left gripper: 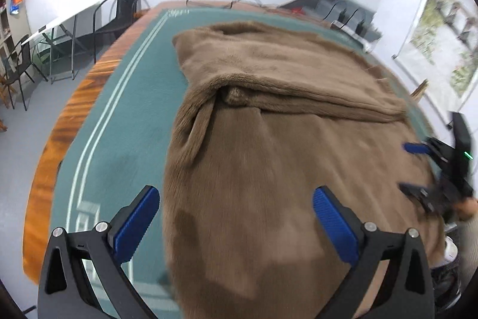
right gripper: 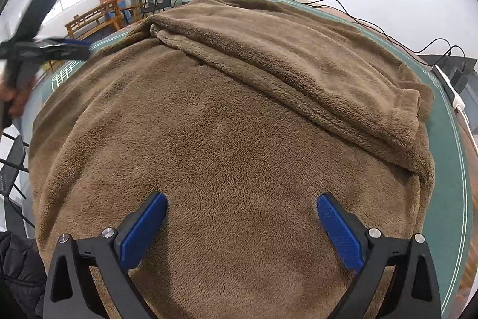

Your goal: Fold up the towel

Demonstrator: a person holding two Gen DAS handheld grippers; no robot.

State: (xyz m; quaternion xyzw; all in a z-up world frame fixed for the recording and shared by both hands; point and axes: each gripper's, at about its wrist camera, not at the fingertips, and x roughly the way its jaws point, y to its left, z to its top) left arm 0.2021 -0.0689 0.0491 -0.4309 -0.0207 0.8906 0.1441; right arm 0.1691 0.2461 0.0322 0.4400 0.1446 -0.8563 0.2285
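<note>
At the bottom of the left wrist view the left gripper (left gripper: 236, 199) fills the foreground, its blue-padded fingers (left gripper: 136, 225) spread wide with nothing between them. One pad hangs over the green table mat (left gripper: 119, 125), the other over the brown towel (left gripper: 269, 154). The towel takes the centre and right of the frame; its long axis runs from the bottom centre up toward the upper right, and a folded-over flap lies across it, with a thick edge slanting from mid-frame down to the right. The towel's near end is cut off by the lower frame edge, and this view is blurred. At the right edge the right gripper (left gripper: 410, 166) shows small and smeared, held in a hand (left gripper: 467, 207) that the frame cuts off.

In the right wrist view the right gripper (right gripper: 242, 205) sits at the bottom, jaws spread wide and empty over the towel's (right gripper: 224, 139) flat layer. The towel fills most of the frame; the folded flap slants from upper centre down to the right. Its near edge is hidden behind the gripper. At upper left the left gripper (right gripper: 44, 47) is a dark blur, its jaws too smeared to read there. A white power strip (right gripper: 448, 89) lies on the mat at the right edge.
</note>
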